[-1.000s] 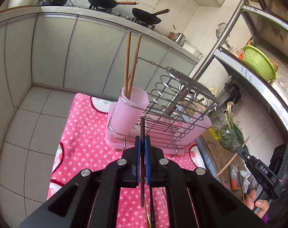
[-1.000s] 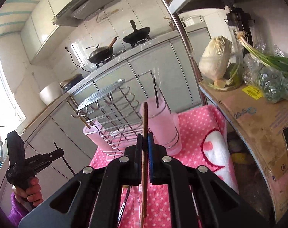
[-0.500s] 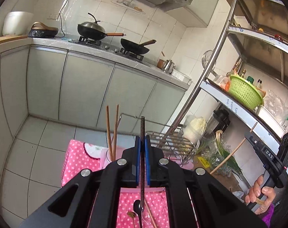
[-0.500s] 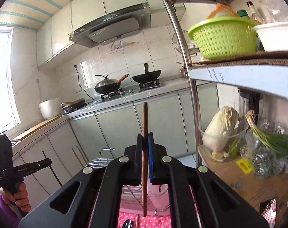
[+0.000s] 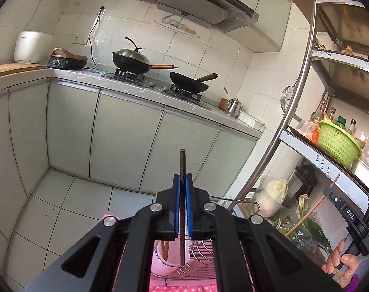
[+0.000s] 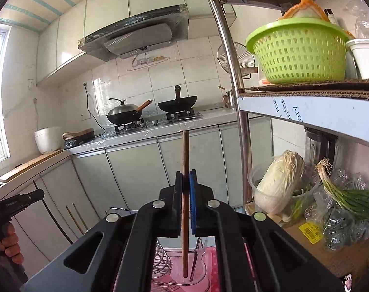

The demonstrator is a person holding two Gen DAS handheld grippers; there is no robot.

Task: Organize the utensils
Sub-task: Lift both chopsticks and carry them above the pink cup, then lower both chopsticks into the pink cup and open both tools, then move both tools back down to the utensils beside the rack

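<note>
My left gripper (image 5: pixel 182 182) is shut on a dark chopstick (image 5: pixel 182 163) held upright; its lower end hangs over a pink cup (image 5: pixel 171 259) at one end of the wire rack (image 5: pixel 203 258), which holds wooden chopsticks. My right gripper (image 6: pixel 185 180) is shut on a brown wooden chopstick (image 6: pixel 185 150), also upright, its lower end inside the pink cup (image 6: pixel 184 271) at the rack's other end, beside dark utensil handles (image 6: pixel 196 253). The rack (image 6: pixel 162 265) stands on a pink dotted cloth (image 5: pixel 184 287). The right gripper (image 5: pixel 345 216) shows at the left view's right edge.
A grey cabinet counter (image 5: pixel 140 92) with two woks (image 5: pixel 132 59) runs behind. A metal shelf (image 6: pixel 306 107) on the right holds a green basket (image 6: pixel 298 51), cabbage (image 6: pixel 279 182) and spring onions (image 6: pixel 350 199). The tiled floor (image 5: pixel 70 206) lies to the left.
Both grippers have risen and tilted up, so the rack and cups dropped to the bottom of each view. The chopsticks stay clamped; their lower ends now hang at the pink cups.
</note>
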